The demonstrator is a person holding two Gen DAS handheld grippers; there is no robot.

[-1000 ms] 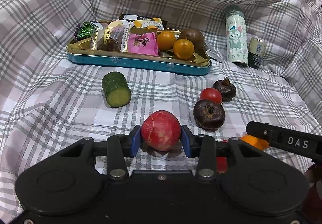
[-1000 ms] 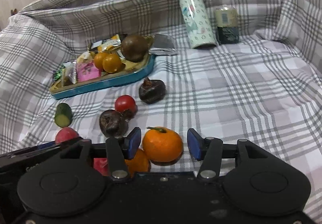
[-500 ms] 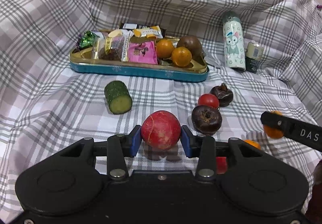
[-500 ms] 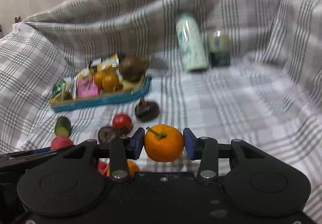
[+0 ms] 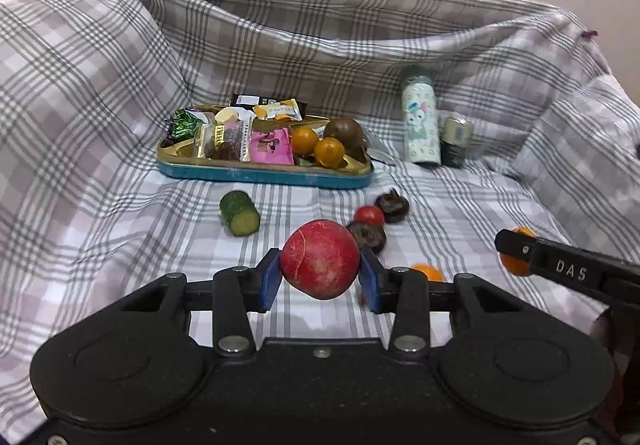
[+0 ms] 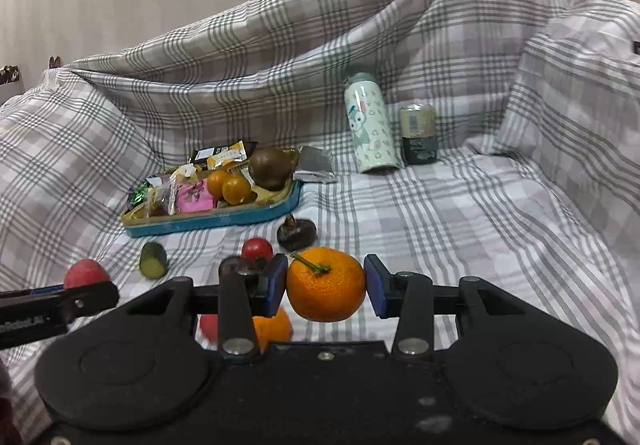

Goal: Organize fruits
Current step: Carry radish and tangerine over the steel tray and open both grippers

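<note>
Radish (image 5: 319,259) is pinched between left gripper (image 5: 320,279) pads, tangerine (image 6: 326,284) squeezed dead-centre in right gripper (image 6: 326,285), both lifted clear.

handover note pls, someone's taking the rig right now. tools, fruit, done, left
Left tool: shut on the red apple, lifted clear of the plaid cloth.
Right tool: shut on the stemmed orange, also lifted.
Done: two small oranges and a brown round fruit sit at the right end of the blue tray, beside the snack packets.
Left: both held fruits, plus the cucumber piece, red tomato, two dark fruits and another orange, all loose on the cloth.
</note>
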